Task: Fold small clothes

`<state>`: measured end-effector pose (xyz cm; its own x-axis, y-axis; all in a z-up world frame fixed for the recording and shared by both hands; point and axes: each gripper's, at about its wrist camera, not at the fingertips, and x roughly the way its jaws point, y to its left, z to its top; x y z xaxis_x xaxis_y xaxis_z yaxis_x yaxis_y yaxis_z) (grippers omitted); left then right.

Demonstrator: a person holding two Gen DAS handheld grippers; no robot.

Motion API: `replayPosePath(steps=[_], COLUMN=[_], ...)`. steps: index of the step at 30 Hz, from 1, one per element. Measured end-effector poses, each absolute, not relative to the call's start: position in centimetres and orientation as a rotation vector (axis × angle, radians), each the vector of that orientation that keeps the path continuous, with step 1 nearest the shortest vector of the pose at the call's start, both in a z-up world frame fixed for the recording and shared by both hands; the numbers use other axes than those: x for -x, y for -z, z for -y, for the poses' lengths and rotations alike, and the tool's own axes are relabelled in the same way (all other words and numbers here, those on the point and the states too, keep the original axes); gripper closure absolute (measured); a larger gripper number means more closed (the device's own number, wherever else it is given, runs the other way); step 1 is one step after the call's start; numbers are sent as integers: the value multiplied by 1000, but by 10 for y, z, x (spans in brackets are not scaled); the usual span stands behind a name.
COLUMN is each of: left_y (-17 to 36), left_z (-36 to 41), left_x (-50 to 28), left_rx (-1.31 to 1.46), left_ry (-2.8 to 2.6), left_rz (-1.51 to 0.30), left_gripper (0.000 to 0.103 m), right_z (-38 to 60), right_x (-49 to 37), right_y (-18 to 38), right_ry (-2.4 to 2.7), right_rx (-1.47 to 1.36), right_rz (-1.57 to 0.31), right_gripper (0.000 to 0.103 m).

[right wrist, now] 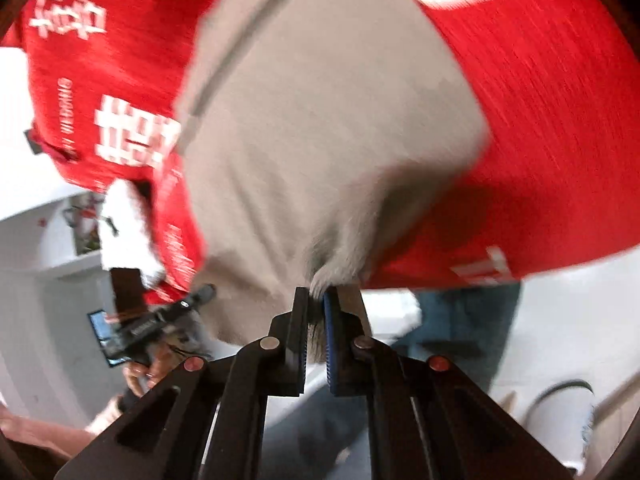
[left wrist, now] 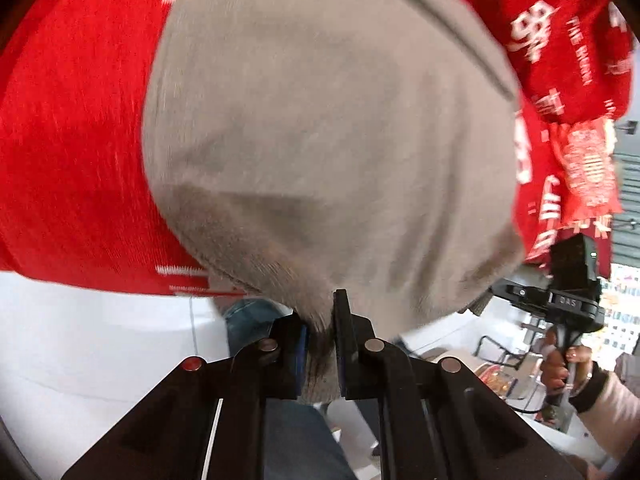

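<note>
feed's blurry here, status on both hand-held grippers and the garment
Left hand-held gripper shut on grey garment edge. Right hand-held gripper shut on it too. Garment over red printed cloth. Nothing blocking.

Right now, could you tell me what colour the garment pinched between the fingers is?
Grey-beige garment, seen best in the left wrist view.

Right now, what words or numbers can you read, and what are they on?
"DAS": small label on the right gripper, seen from the left wrist.
"WEDDING": white print on the red cloth, sideways; the word before it is blurred.
Big white Chinese-style characters on the red cloth: too blurred to read.
Small white lines on the red cloth: too blurred.
Grey garment: no text.
</note>
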<state>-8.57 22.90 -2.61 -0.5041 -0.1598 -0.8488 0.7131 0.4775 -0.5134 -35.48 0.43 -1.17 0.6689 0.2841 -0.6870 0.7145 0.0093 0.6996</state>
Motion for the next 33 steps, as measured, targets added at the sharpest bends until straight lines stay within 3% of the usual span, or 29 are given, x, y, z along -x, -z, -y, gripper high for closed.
replayPosePath(steps=[5,10,12,15,16,18,19,20,21,22,23,25,27,29,31,33], left_y=[-23,-50,-50,-49,-50,-53,-55,-56,-57,-55,-55,-57,-58,-56,-53,-50], left_z=[-199,-160,-138,-121,-118,-115,-116,-117,-118,-119,-123,-123,-129,-131,-133,-136], left_x=[58,27,10,-5,-5,5,10,17,23,30,34,47,54,61,73,90], left_rx=[-354,-290,-285,-322,-373,-492,-555,-625,-689,-749,-799,-852,-908,-949,-1016,-1115], left_ry=[1236,1279,1272,1225,1201,1201,1206,1219,1233,1239,1242,1245,1271,1283,1317,1370], left_rz=[-1717,-1617,-1587,-1560,-1531,-1452,-1409,-1375,-1358,-1344,-1325,-1255,-1215,-1205,-1172,-1114], left_gripper=[90,90,90,90,90,90,90,90,89,76,47,21,20,21,21,21], right_z=[43,93,107,104,97,79,69,62,56,52,47,39,30,21,20,24], right_x=[332,305,296,279,271,256,250,245,239,233,222,210,197,191,194,202], right_y=[-21,-27,-28,-34,-36,-35,-34,-33,-32,-28,-26,-16,0,9,4,6], right_ry=[380,367,423,442,428,383,364,357,348,341,341,329,338,370,368,375], right_rx=[-1552,-1528,-1496,-1242,-1145,-996,-931,-883,-836,-806,-776,-718,-662,-580,-581,-657], right_rz=[-689,-656,-730,-1014,-1111,-1229,-1269,-1289,-1307,-1327,-1344,-1373,-1426,-1470,-1449,-1438], right_gripper=[98,102,102,99,93,63,42,39,39,39,39,40,48,73,89,89])
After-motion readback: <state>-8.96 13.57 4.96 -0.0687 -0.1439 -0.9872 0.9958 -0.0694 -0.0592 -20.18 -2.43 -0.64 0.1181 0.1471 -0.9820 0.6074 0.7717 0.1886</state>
